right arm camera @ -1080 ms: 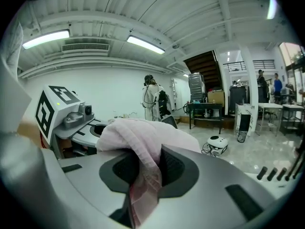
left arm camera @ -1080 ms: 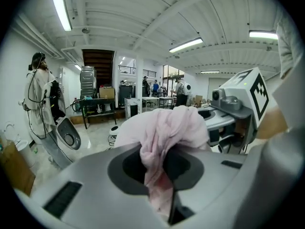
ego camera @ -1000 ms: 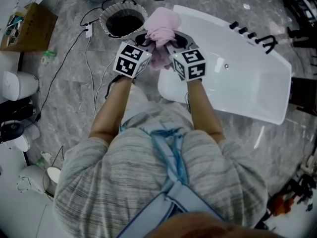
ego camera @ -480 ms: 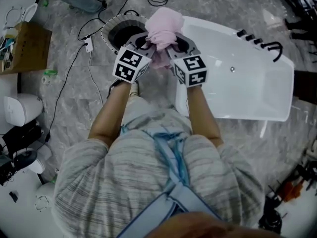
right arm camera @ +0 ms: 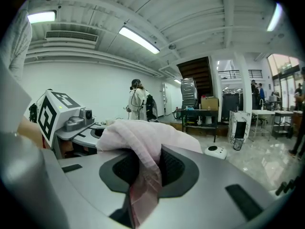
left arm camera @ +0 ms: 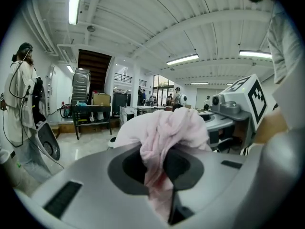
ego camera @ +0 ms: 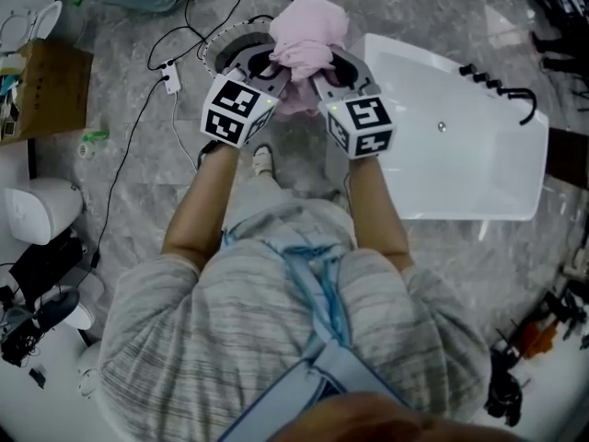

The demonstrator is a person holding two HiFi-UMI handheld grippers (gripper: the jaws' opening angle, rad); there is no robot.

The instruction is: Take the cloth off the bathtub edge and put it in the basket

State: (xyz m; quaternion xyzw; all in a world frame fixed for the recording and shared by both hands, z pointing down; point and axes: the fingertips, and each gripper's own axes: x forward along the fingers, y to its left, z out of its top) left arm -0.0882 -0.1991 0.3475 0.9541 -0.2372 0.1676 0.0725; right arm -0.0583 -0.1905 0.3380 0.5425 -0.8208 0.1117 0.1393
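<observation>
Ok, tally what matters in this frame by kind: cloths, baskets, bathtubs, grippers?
pink cloth: 1
basket: 1
bathtub: 1
grippers: 2, the left gripper and the right gripper, each with its jaws closed on the pink cloth
total: 5

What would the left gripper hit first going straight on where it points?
The pink cloth, clamped in the tongs of the left gripper. Beyond it, probably the basket rim just ahead and below, though depth is unclear.
</observation>
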